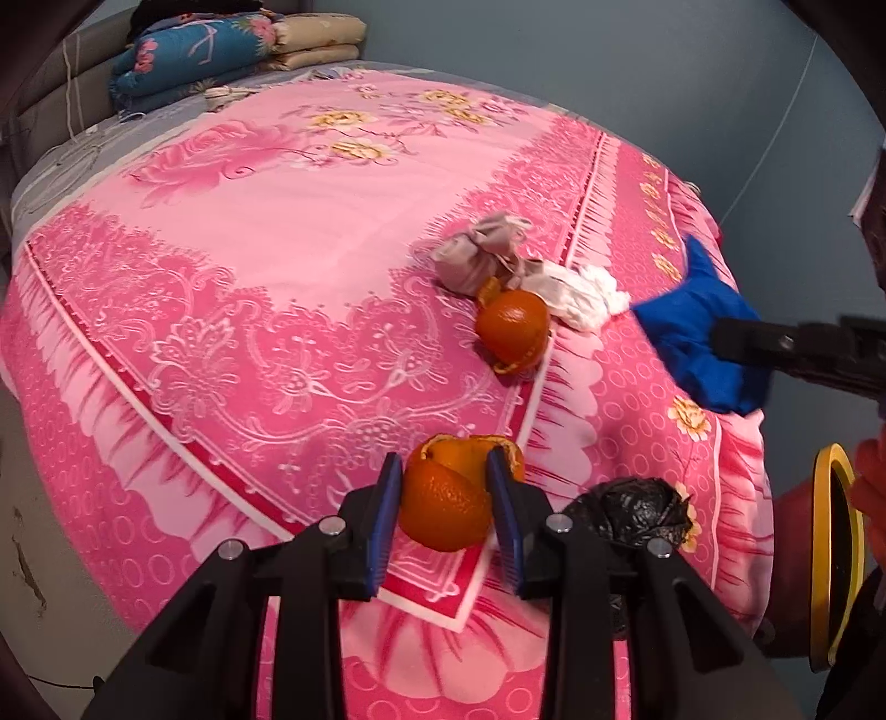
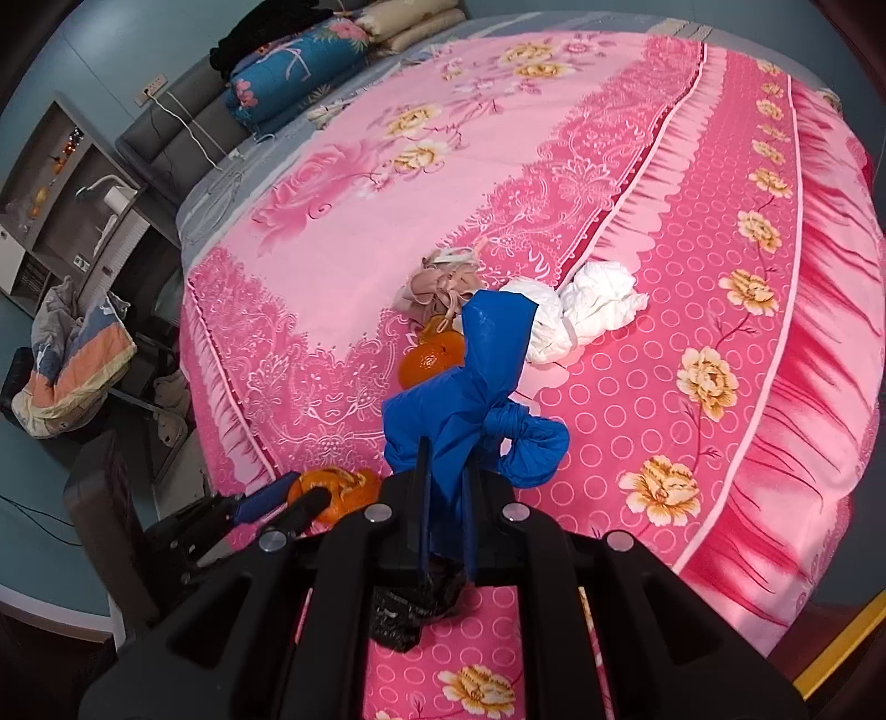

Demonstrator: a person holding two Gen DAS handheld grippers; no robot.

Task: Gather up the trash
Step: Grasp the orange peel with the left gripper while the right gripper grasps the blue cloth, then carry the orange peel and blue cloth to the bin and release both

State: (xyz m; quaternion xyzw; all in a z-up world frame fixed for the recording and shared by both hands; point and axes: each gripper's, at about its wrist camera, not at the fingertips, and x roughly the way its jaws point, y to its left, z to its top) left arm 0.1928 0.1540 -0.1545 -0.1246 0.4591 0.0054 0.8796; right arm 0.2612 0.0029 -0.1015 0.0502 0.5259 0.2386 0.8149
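My left gripper (image 1: 446, 471) is shut on an orange peel (image 1: 446, 498) just above the bed's near edge; it also shows in the right wrist view (image 2: 332, 493). My right gripper (image 2: 446, 459) is shut on a knotted blue plastic bag (image 2: 470, 399), held above the bed; the bag shows in the left wrist view (image 1: 698, 338). A second orange peel (image 1: 512, 329) lies on the pink bedspread (image 1: 277, 277), next to a beige crumpled cloth (image 1: 479, 255) and a white crumpled bag (image 2: 576, 310). A black crumpled bag (image 1: 631, 507) lies near the bed's edge.
Folded quilts (image 1: 221, 50) are stacked at the head of the bed. A yellow-rimmed bin (image 1: 836, 554) stands at the right beside the bed. A shelf unit (image 2: 66, 183) and a bundle of bedding (image 2: 72, 360) stand left of the bed.
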